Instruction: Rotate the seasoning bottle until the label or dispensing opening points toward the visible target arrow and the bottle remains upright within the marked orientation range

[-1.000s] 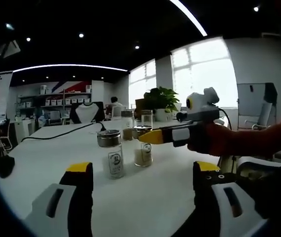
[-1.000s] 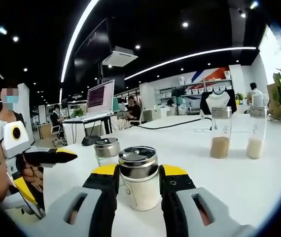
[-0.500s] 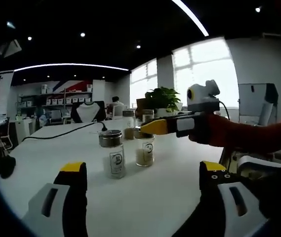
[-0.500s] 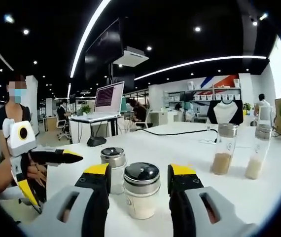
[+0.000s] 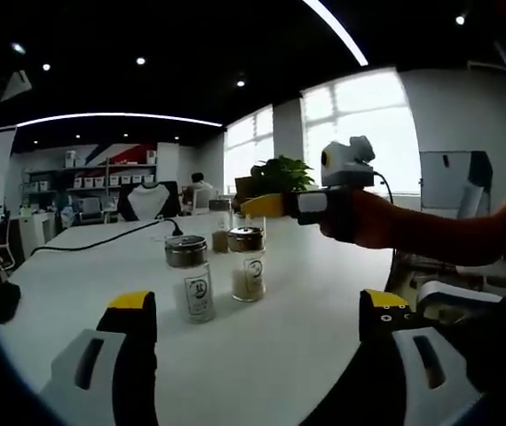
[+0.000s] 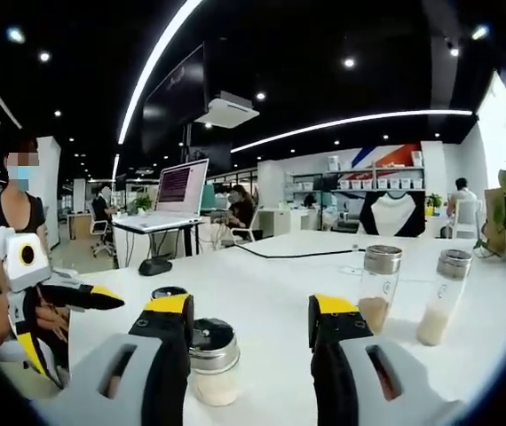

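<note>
Two seasoning bottles stand upright side by side on the white table (image 5: pixel 75 293). The left bottle (image 5: pixel 191 277) shows a white label below its steel lid. The right bottle (image 5: pixel 247 264) holds pale powder. My left gripper (image 5: pixel 257 333) is open, well short of both. My right gripper (image 5: pixel 255 206) hovers above the right bottle, in a hand. In the right gripper view that gripper (image 6: pixel 251 324) is open, and the steel-lidded bottle (image 6: pixel 210 362) stands low between its jaws, close to the left one, untouched. The other lid (image 6: pixel 169 292) peeks over the left jaw. My left gripper (image 6: pixel 75 333) shows at the left.
Two taller bottles (image 6: pixel 375 286) (image 6: pixel 439 297) stand farther along the table, near a black cable (image 6: pixel 280 255). A potted plant (image 5: pixel 280 173) is at the table's far end. A person (image 6: pixel 13 209) is at the left; others sit at desks behind.
My right gripper has opened off the steel-lidded bottle, then risen and drawn back; the bottle stays upright on the table. The left gripper stays open, hardly moved.
</note>
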